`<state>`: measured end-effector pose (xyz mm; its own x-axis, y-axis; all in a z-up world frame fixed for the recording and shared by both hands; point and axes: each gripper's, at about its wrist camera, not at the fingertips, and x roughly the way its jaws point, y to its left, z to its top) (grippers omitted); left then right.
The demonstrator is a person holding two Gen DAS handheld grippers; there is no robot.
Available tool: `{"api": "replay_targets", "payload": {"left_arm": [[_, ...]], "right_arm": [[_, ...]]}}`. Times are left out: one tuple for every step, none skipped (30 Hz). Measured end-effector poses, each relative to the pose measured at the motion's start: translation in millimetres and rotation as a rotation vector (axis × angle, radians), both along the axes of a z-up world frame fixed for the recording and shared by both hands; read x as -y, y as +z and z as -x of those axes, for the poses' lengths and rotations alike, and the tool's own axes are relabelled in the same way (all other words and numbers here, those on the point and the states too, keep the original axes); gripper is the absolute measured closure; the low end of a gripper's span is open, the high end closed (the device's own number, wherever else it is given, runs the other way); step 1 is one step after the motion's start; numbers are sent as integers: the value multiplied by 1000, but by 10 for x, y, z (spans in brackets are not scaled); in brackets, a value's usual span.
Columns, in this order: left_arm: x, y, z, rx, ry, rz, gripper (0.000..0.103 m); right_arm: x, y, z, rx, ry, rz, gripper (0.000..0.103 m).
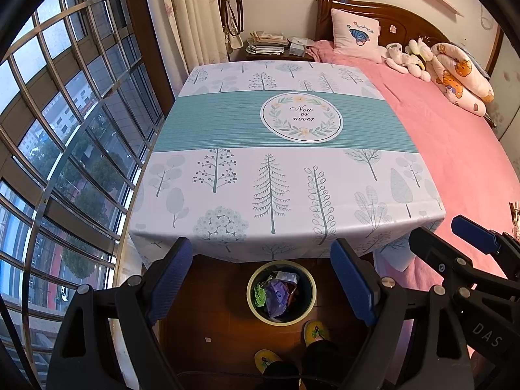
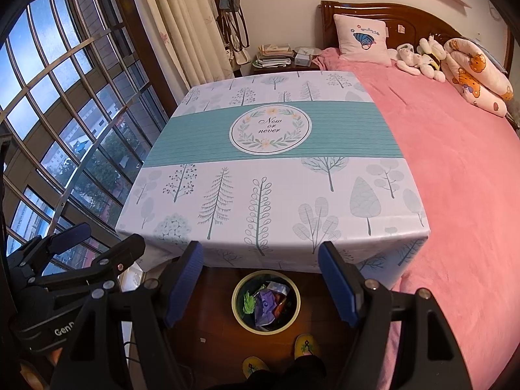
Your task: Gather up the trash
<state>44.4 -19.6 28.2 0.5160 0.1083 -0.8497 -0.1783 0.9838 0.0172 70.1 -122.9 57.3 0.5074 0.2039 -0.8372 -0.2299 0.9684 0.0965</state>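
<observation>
- The room is a bedroom: a table [image 1: 227,169] covered with a tree-print tablecloth [image 1: 279,123] stands between a barred window [image 1: 65,130] at 9 o'clock and a bed with a pink cover [image 1: 455,149] at 3 o'clock.
- The trash [image 1: 276,295] lies inside a round bin with a pale yellow rim [image 1: 252,305], on the dark wooden floor at 6 o'clock, just in front of the near table edge. I see a purple bag or wrapper, a green crumpled piece and some red and white packets; what they are exactly I cannot tell.
- In my judgement these pieces are light, soft and crinkly. They would flatten under the pads and could slip, so a fold or a bunched edge is the better place to grasp. The bin itself looks stiff; its rim is the natural hold.
- No trash shows on the tablecloth, so the collecting seems almost or fully done.
- The left gripper [image 1: 263,279] hangs above the bin with its jaws wide apart and nothing between them.
- The right gripper [image 2: 260,279] is just beside it, also above the bin, jaws wide and empty.
- At 6 o'clock below the bin are two yellow slippers [image 1: 317,330] of the person.
- At 12 o'clock stand a nightstand with papers [image 1: 266,45] and an embroidered pillow [image 1: 356,34]; plush toys [image 1: 409,57] are at 1 o'clock.
</observation>
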Motion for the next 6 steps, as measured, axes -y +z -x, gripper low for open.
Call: {"api": "replay_targets", "payload": {"left_arm": [[7,-3,-4,-1,2,0,18],[14,-6,-7,-3,4,0,18],[22,-8,-9,-3,5,1,18],[28,-8,-9,-3,6,1,18],[37,-4,-2,-3,8,2,18],[41,-2,-3,-4,10,2,18]], "right_arm": [[-1,-1,1,-1,0,1,30],[-2,-1,1,-1,-1,0,30],[4,2,-9,-3,1,-1,30],[11,1,-19,-4,4,-2,30],[17,3,-23,-5,4,-3,30],[18,-4,-29,-4,5,-2,30]]}}
